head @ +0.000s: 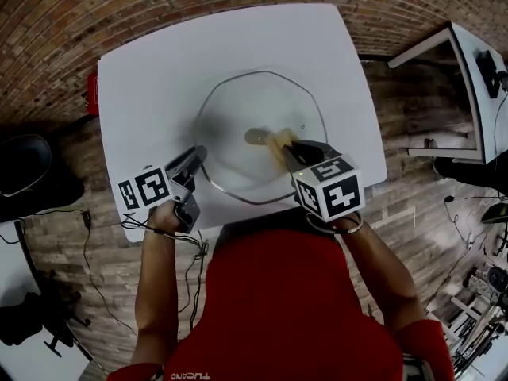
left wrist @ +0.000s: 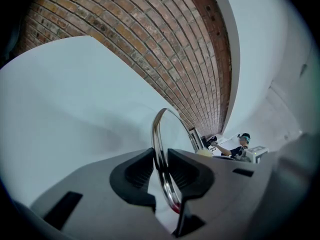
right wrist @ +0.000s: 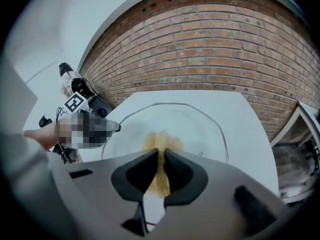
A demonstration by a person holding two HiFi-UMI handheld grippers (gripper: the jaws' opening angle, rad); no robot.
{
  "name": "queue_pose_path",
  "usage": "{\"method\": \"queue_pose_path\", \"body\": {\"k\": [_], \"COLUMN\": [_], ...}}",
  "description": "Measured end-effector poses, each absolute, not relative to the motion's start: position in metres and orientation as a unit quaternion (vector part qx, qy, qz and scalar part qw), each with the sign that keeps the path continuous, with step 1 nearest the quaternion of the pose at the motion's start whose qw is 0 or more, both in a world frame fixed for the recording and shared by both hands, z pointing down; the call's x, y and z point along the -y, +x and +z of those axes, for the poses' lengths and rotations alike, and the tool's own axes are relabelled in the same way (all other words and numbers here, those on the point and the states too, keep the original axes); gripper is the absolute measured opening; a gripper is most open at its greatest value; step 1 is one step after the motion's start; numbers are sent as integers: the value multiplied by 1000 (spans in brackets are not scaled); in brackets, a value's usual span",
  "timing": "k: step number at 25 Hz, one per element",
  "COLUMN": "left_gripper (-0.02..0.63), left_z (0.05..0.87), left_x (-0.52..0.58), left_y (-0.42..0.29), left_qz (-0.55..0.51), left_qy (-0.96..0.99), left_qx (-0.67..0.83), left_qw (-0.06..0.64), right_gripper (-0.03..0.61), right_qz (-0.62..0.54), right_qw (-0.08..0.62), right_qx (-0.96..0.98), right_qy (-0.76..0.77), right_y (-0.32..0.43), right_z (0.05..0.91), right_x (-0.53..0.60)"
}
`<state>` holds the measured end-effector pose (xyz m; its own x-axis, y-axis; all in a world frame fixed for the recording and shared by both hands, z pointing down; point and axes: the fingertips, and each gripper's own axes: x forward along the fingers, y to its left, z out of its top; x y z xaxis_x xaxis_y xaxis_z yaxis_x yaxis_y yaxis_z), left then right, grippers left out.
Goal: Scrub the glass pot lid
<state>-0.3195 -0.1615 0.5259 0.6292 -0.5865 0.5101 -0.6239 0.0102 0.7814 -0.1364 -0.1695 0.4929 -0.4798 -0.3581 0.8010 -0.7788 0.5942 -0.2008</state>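
While my left gripper [head: 195,157] pinches the glass pot lid [head: 238,113] by its near-left rim, my right gripper [head: 290,146] clamps a yellow scrubber [head: 275,141] against its centre.

Round clear glass lid [head: 238,121]; yellow scrubber [head: 277,144] atop

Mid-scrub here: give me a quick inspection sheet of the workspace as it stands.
Surface: white table, carrying the lid.
Job's things: glass pot lid on the table; yellowish scrubber on it, beside the knob.
Clutter: red object at the table's left edge.
Grippers: left gripper clamps the lid's rim; right gripper pinches the scrubber.
Cables: black cable hangs below the left gripper.
Surroundings: brick floor; white desk at right.
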Motion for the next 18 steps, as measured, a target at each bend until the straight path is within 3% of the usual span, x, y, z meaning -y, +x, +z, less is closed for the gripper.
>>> {"method": "queue_pose_path", "body": {"k": [8,18], "left_gripper": [96,97], "left_z": [525,524], "left_x": [161,162], "left_y": [-319,-320], "left_qz": [13,17], "left_qy": [705,715], "left_qx": [435,432], "left_qw": [560,549], "right_gripper": [54,55], "right_qz": [264,278], "right_qw": [369,368], "right_qx": [817,813], "right_qy": [355,355], "right_y": [-192,-204], "right_z": [510,526], "right_x": [203,211]}}
